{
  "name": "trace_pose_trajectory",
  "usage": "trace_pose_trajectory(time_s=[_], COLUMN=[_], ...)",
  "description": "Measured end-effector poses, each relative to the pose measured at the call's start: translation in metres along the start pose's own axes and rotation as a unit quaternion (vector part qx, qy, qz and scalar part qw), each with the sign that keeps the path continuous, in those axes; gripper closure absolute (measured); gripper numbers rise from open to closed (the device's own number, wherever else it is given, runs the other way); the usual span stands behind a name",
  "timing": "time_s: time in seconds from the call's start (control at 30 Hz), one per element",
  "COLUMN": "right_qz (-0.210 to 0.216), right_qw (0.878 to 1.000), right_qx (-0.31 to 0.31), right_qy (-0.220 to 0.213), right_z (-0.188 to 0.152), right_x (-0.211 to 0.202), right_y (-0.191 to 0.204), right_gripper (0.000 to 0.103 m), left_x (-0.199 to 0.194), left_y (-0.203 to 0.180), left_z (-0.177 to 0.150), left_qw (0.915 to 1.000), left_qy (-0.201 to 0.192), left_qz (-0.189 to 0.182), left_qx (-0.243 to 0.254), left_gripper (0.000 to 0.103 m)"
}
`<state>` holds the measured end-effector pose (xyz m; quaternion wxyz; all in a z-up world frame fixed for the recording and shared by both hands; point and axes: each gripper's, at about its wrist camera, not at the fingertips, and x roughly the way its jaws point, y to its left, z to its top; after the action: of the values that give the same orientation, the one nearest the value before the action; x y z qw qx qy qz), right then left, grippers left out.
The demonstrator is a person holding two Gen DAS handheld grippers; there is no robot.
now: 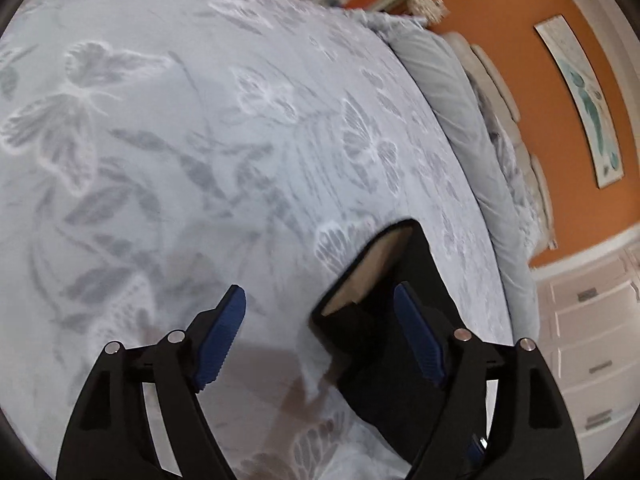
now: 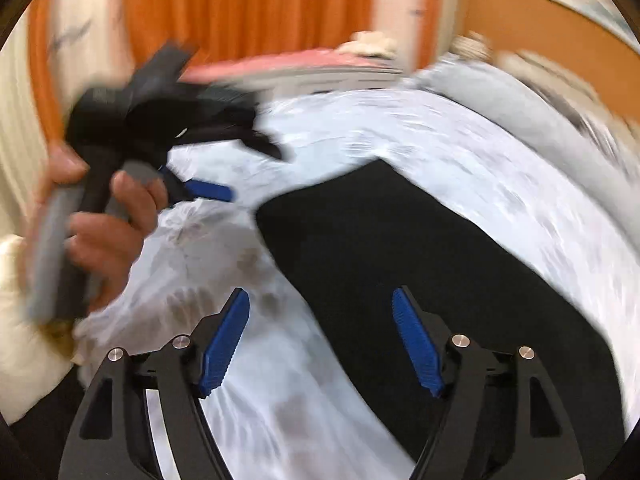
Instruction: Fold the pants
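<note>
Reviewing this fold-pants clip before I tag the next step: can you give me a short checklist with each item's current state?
1. Left hand-held gripper empty: ok, its jaws stand apart with nothing pressed between the pads.
2. Right hand-held gripper empty: ok, open above the bedspread and pants.
3. Black pants lying on the bedspread: ok, flat as a dark panel.
4. Pants fully folded: cannot tell, the near end is cut off and the right view is blurred.
5. Pale inner lining at the pants' edge tucked away: not ok, it shows.
6. Bedspread around the pants free of clutter: ok.

Motion-blurred right wrist view; pants [image 2: 420, 264] cut off behind right tool [image 2: 320, 336].
</note>
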<state>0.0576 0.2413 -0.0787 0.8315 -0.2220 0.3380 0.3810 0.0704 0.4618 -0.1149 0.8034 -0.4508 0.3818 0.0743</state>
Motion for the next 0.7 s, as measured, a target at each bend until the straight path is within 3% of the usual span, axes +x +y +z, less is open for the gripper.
trace_pose_trajectory(time_s=[0.03, 0.07, 0.1, 0.13, 0.2, 0.27, 0.33, 0.4, 0.47, 0.5, 0.53, 0.6, 0.63, 0.7], right_qz=[-0.016, -0.030, -0.034, -0.024, 0.013, -0.005, 0.009, 0.015, 0.003, -0.001, -0.001, -0.002, -0.007, -0.020], right_qw=[0.999, 0.998, 0.997, 0.998, 0.998, 0.994, 0.987, 0.984, 0.985, 0.985, 0.984, 0.982, 0.982, 0.980], right_qx=[-0.030, -0.045, -0.048, -0.028, 0.049, 0.099, 0.141, 0.159, 0.163, 0.167, 0.175, 0.185, 0.185, 0.188], right_qy=[0.016, 0.035, 0.046, 0.058, 0.031, -0.035, -0.076, -0.077, -0.055, -0.047, -0.040, -0.037, -0.039, -0.062], right_z=[0.009, 0.016, 0.019, 0.028, 0.043, 0.062, 0.074, 0.080, 0.078, 0.076, 0.073, 0.070, 0.071, 0.078], right_x=[0.023, 0.043, 0.053, 0.063, 0.047, 0.011, -0.013, -0.012, 0.001, 0.006, 0.010, 0.013, 0.013, -0.002], right_y=[0.011, 0.016, 0.015, 0.005, -0.026, -0.056, -0.079, -0.086, -0.088, -0.088, -0.091, -0.092, -0.092, -0.090], right_gripper=[0.034, 0.048, 0.090, 0.098, 0.098, 0.098, 0.098, 0.097, 0.097, 0.097, 0.097, 0.097, 0.097, 0.097], left_x=[0.001, 0.002, 0.003, 0.002, 0.002, 0.003, 0.006, 0.016, 0.032, 0.044, 0.055, 0.072, 0.077, 0.065], left_y=[-0.001, -0.001, -0.001, -0.001, 0.001, 0.000, -0.004, -0.011, -0.015, -0.014, -0.012, -0.007, -0.004, 0.000], left_z=[0.000, 0.000, 0.000, 0.001, 0.003, 0.003, 0.001, -0.004, -0.009, -0.012, -0.014, -0.019, -0.020, -0.020], left_qw=[0.9999, 0.9997, 0.9996, 0.9995, 0.9985, 0.9965, 0.9933, 0.9900, 0.9899, 0.9880, 0.9850, 0.9786, 0.9763, 0.9740], left_qy=[0.006, 0.014, 0.015, 0.017, 0.026, 0.036, 0.051, 0.072, 0.092, 0.111, 0.130, 0.162, 0.171, 0.152], left_qz=[-0.008, -0.015, -0.018, -0.024, -0.048, -0.076, -0.103, -0.121, -0.108, -0.107, -0.111, -0.117, -0.117, -0.141], left_qx=[0.005, 0.013, 0.013, 0.014, 0.010, 0.007, 0.007, 0.009, 0.002, -0.008, -0.022, -0.048, -0.061, -0.091], left_gripper=[0.026, 0.026, 0.026, 0.026, 0.026, 0.026, 0.026, 0.019, 0.018, 0.022, 0.033, 0.099, 0.098, 0.098])
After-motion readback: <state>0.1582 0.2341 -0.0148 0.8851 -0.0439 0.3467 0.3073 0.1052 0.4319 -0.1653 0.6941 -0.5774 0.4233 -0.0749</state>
